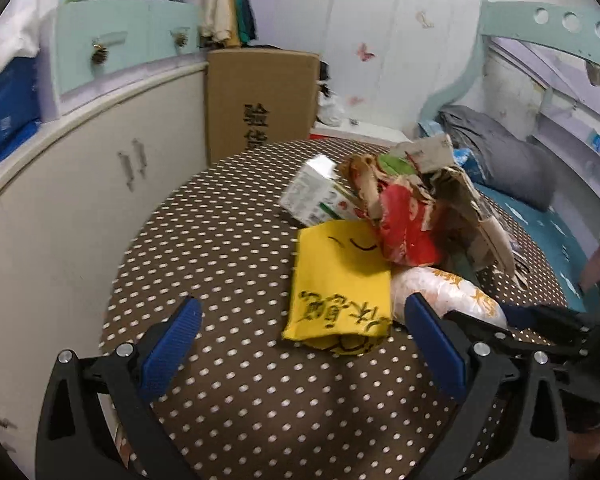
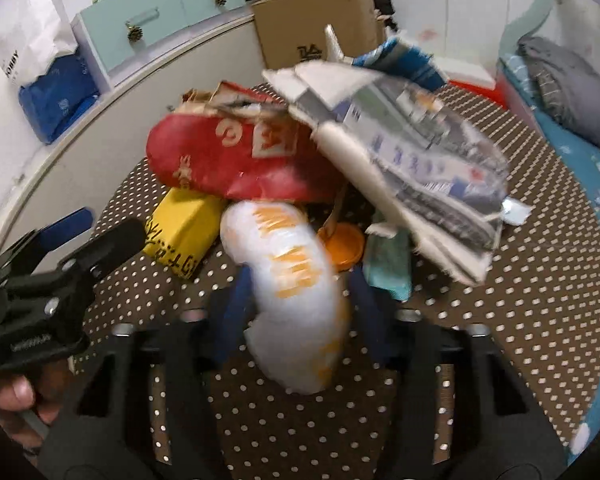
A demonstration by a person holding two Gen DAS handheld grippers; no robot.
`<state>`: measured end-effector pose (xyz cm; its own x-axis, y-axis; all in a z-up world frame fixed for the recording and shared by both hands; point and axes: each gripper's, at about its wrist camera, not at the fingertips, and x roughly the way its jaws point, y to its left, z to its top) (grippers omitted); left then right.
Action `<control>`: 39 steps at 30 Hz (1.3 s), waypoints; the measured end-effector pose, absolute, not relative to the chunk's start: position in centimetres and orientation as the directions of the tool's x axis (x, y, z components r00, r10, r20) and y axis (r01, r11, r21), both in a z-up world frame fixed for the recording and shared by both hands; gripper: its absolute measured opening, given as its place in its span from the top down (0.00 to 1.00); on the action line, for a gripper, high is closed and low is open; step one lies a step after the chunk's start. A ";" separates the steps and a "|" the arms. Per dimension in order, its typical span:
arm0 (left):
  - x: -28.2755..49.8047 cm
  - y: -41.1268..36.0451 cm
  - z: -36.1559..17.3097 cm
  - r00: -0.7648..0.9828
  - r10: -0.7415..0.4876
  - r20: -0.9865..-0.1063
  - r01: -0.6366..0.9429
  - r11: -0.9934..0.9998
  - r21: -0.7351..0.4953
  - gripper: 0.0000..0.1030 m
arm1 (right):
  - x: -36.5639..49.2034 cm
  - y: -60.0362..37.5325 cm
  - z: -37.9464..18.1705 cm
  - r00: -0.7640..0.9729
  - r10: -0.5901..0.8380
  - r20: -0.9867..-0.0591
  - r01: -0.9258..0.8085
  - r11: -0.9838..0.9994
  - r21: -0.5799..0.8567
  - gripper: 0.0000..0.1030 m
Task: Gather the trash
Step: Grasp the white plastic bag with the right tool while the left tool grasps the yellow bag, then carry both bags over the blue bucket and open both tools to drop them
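From the left wrist camera, a heap of trash sits on a brown table [image 1: 228, 240] with white polka dots. Nearest lies a flat yellow bag [image 1: 340, 284] with black handwriting, and touching its right edge is a crinkled white plastic wrapper [image 1: 448, 292] printed in orange. Behind them are a white and green carton [image 1: 316, 196], a crumpled red paper bag [image 1: 408, 224] and torn brown cardboard [image 1: 472, 208]. The left gripper [image 1: 300, 344] hangs spread wide, its blue pads [image 1: 168, 348] on either side of the yellow bag's near end, clasping nothing. At the right edge a dark tool reaches toward the wrapper (this is the right gripper [image 1: 540, 316], seen side-on). A tall cardboard box [image 1: 260, 100] stands past the table against a cream cabinet [image 1: 80, 192]; what it contains is not visible.

From the right wrist camera, the picture is motion-blurred. The white plastic wrapper [image 2: 296, 288] fills the centre, and the right gripper [image 2: 300, 300] is clamped on it, blue fingers [image 2: 236, 312] pressing both sides. Beyond it sit the red paper bag [image 2: 236, 152], the yellow bag [image 2: 180, 232], an orange lid [image 2: 342, 248], a teal packet [image 2: 392, 264] and a torn white box [image 2: 412, 160] with blue print. The left gripper [image 2: 96, 232] shows at the left edge.
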<state>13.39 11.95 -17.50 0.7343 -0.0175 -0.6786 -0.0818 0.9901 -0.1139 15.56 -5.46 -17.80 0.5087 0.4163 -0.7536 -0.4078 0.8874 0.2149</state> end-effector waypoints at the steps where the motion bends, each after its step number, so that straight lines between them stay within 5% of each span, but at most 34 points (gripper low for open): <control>1: 13.9 11.7 -17.7 0.728 -0.025 -0.686 -0.071 0.991 -0.112 0.04 | 15.3 -5.8 -17.8 0.513 0.425 -0.746 -0.408 0.885 0.224 0.64; 9: 16.8 10.3 -19.2 0.708 -0.017 -0.706 -0.052 0.996 -0.076 0.06 | 13.1 -9.6 -17.3 0.527 0.444 -0.725 -0.397 0.882 0.252 0.66; 12: 17.5 10.4 -20.0 0.682 -0.072 -0.728 -0.036 0.991 -0.133 0.50 | 12.2 -11.0 -17.0 0.535 0.442 -0.720 -0.396 0.884 0.249 0.66; 13: 17.5 10.5 -20.1 0.677 -0.086 -0.731 -0.036 0.988 -0.150 0.53 | 11.9 -11.5 -16.8 0.538 0.447 -0.715 -0.397 0.882 0.253 0.66; 27: 10.6 11.5 -18.6 0.742 -0.007 -0.670 -0.117 0.983 -0.140 0.60 | 9.7 -15.2 -13.6 0.608 0.497 -0.619 -0.398 0.865 0.304 0.66; 39: 8.0 7.7 -9.2 0.866 -0.040 -0.499 -0.021 0.993 -0.117 0.60 | 9.1 -19.9 -8.7 0.730 0.464 -0.503 -0.347 0.884 0.313 0.66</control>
<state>8.01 7.66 -9.25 0.8658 -0.0401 -0.4987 -0.0214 0.9929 -0.1170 9.12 -19.86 -8.74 0.7295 0.4636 -0.5028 -0.3465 0.8844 0.3127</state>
